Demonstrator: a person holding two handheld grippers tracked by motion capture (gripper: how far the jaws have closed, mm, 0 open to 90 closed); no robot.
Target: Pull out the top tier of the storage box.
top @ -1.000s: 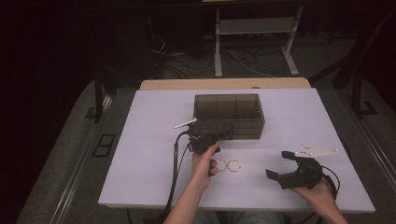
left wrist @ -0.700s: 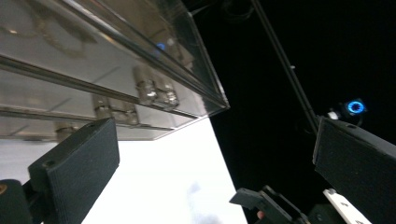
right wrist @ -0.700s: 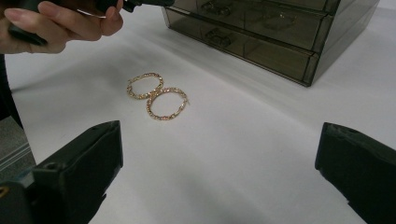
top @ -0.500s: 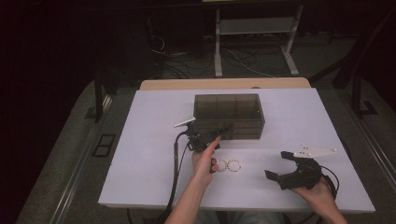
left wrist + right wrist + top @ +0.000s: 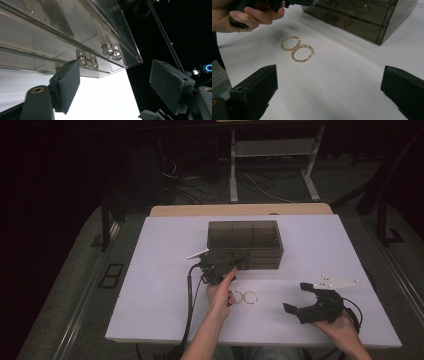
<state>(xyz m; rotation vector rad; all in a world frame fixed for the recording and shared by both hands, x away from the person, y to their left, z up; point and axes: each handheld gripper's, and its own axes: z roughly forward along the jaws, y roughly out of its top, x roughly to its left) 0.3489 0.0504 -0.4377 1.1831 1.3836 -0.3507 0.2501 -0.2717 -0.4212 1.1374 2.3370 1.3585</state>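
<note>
Just ahead of the left hand-held gripper [image 5: 235, 264], whose jaws have just been closing but grip nothing yet, sits the smoky transparent plastic drawer box [image 5: 245, 244]. Misaligned pads could slip off the small drawer handle [image 5: 86, 58]. The right hand-held gripper [image 5: 296, 300] rests wide open, empty.

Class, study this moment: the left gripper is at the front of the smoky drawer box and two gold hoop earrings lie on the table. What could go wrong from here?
1. The left gripper, whose jaws have just been closing, may miss the small drawer handle, which is not yet between them.
2. The drawer box might slide.
3. The left hand could brush the hoop earrings lying right beside it.
</note>
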